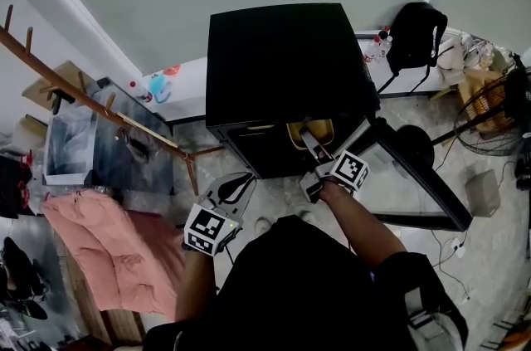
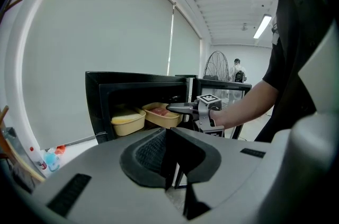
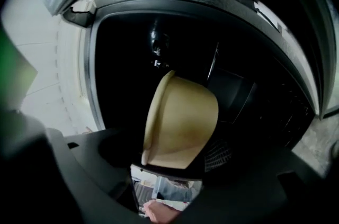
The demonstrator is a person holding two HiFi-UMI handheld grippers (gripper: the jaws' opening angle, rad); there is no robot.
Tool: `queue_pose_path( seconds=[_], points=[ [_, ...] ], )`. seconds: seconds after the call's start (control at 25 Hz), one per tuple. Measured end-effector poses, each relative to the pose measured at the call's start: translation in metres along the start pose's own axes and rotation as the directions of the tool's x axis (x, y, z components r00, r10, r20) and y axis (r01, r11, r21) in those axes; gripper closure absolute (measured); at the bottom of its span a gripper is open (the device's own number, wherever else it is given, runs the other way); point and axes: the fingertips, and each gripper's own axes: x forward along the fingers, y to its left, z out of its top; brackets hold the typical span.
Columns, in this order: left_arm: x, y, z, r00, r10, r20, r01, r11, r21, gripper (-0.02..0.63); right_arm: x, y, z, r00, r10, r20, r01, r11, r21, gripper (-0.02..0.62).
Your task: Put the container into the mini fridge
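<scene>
Jaws of the left gripper (image 1: 236,187) are pressed together on nothing, and it hangs low in front of the person, well apart from the boxy black mini fridge (image 1: 282,59) and pointing a little downward toward its open front. In the left gripper view, two things sit side by side on the shelf inside the fridge (image 2: 137,80): a pale yellow lidded tub (image 2: 127,121) on the left and, just beside it, the shallow yellow plastic container (image 2: 159,116) with pinkish food in it. So the container (image 1: 325,130) is already inside, near the front of the compartment. The right gripper (image 1: 307,138) reaches in level from the door side, its tips at the container's near end. In the right gripper view the container (image 3: 180,117) lies straight ahead between the jaws of the right gripper (image 3: 175,164), which are spread wide to either side of it; the pads seem to stand off its walls, so it looks released, not gripped. It appears turned there, rim toward the left jaw and base toward the right, so the gripper is probably rolled on its side. Its long axis seems to run into the fridge's depth, roughly in line with the jaws, which favours a straight pull back. The glass-fronted door (image 1: 406,175) hangs open on the right, nearer the right hand.
</scene>
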Motion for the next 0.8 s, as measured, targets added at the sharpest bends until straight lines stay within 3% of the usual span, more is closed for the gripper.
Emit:
queue_pose_path(
  seconds=[0.28,0.44,0.52,0.64,0.72,0.8],
  points=[
    [0.014,-0.010,-0.001,0.999,-0.050,0.003,0.050,0.999,0.002,0.566,-0.029,0.004,-0.014,0.999,-0.024,-0.022,0.023,0.996,-0.084,0.262],
    [0.023,-0.019,-0.001,0.996,-0.089,0.002,0.089,0.996,0.011,0.566,-0.044,0.008,-0.021,0.996,-0.086,-0.031,0.076,0.968,-0.238,0.265],
    [0.025,-0.022,-0.001,0.994,-0.107,0.000,0.107,0.994,0.016,0.566,-0.048,0.014,-0.023,0.992,-0.121,-0.022,0.105,0.925,-0.364,0.267],
    [0.029,-0.026,0.001,0.992,-0.126,-0.003,0.126,0.992,0.022,0.566,-0.050,0.021,-0.022,0.984,-0.178,0.008,0.152,0.817,-0.557,0.283],
    [0.030,-0.028,0.001,0.991,-0.131,-0.002,0.131,0.991,0.026,0.566,-0.050,0.021,-0.021,0.978,-0.208,0.021,0.175,0.759,-0.627,0.301],
    [0.030,-0.028,0.002,0.992,-0.129,0.001,0.129,0.991,0.026,0.566,-0.049,0.019,-0.019,0.975,-0.223,0.026,0.185,0.734,-0.654,0.329]
  ],
)
